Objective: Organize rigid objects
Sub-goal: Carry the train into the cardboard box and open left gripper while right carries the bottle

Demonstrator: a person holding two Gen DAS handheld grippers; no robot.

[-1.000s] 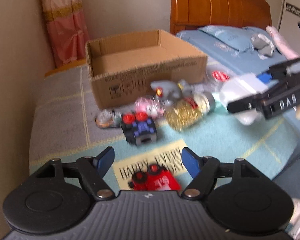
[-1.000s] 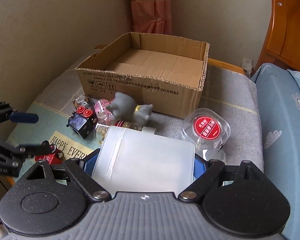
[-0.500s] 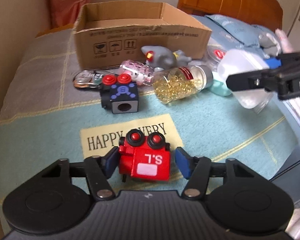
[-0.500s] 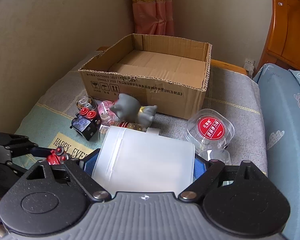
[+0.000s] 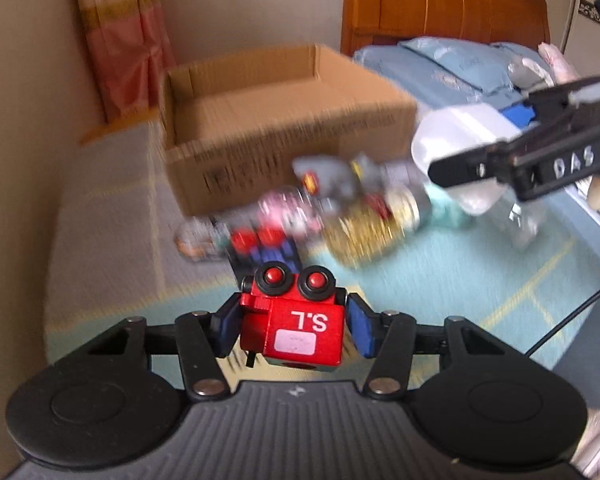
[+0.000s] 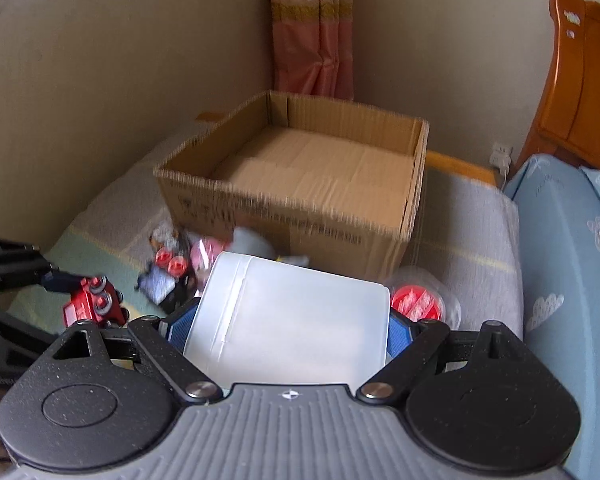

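A red block robot toy marked "S.L" sits between the blue pads of my left gripper. The jaws are closing and press on its sides, and it hangs above the bed cover. From the right wrist the same toy shows at the lower left. My right gripper is shut on a white translucent plastic container, also seen from the left wrist as the container in the black gripper. An open cardboard box, with nothing inside, stands just beyond both.
In front of the box lie a black-and-blue robot toy, a grey animal figure, a jar of gold bits and a clear tub with a red lid. A wall runs along the left. Blue bedding lies right.
My left gripper's jaws came in around the red robot toy, gripped it and lifted it off the "HAPPY EVERY DAY" mat. The right gripper kept its hold on the white container.
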